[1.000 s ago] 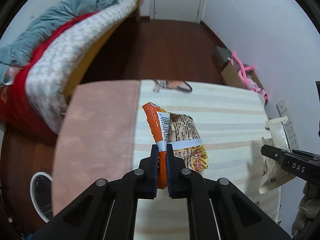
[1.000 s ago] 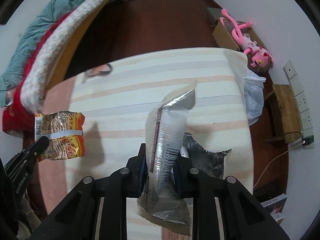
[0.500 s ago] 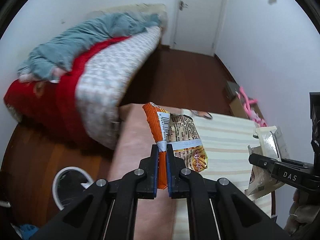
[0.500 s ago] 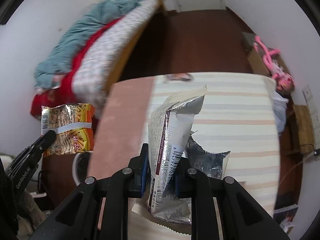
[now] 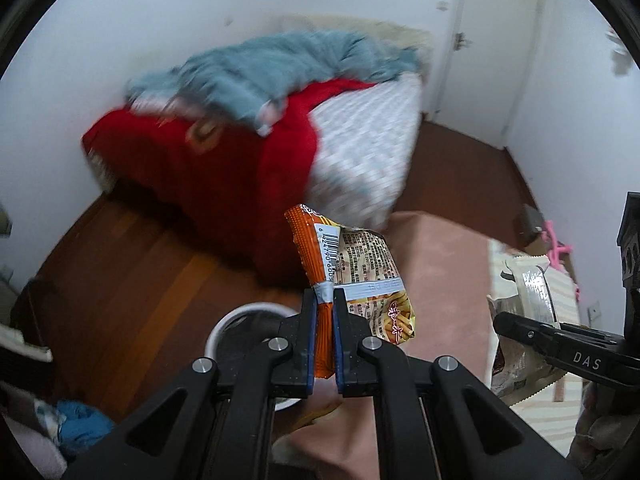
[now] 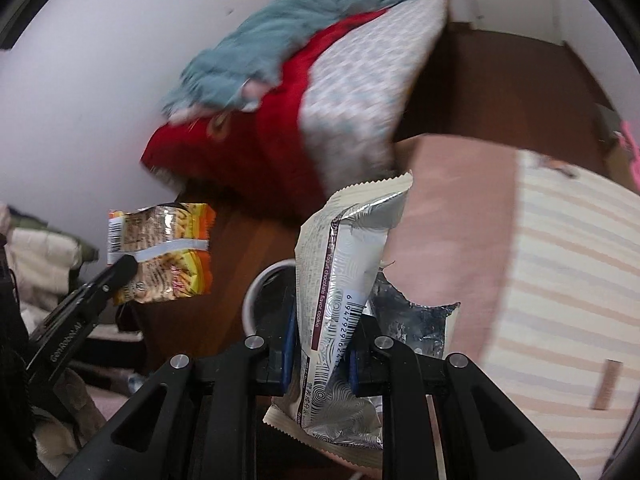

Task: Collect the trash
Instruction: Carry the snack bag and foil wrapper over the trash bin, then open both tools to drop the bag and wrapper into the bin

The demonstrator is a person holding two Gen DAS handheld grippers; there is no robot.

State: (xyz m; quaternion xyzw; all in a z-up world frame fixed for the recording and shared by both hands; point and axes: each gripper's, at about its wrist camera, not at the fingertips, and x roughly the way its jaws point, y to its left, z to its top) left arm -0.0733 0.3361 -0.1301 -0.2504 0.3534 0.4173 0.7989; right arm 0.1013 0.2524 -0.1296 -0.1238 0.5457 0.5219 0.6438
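Note:
My left gripper [image 5: 325, 304] is shut on an orange snack wrapper [image 5: 352, 268] and holds it in the air above the white rim of a round bin [image 5: 224, 320] on the floor. My right gripper [image 6: 320, 320] is shut on a silver and cream cookie wrapper [image 6: 344, 264], also in the air, with the bin's rim [image 6: 260, 284] just behind it. The orange wrapper also shows in the right wrist view [image 6: 160, 248], and the cookie wrapper in the left wrist view [image 5: 528, 300].
A table with a pink and striped cloth [image 5: 448, 264] lies to the right. A bed with red, white and blue-grey bedding [image 5: 280, 128] stands behind. The floor is dark wood [image 5: 120, 264]. A pink toy [image 5: 556, 244] lies by the far wall.
Both grippers have swung left, away from the table and toward the bin on the floor, each still holding its wrapper. The bin now sits right under the fingers.

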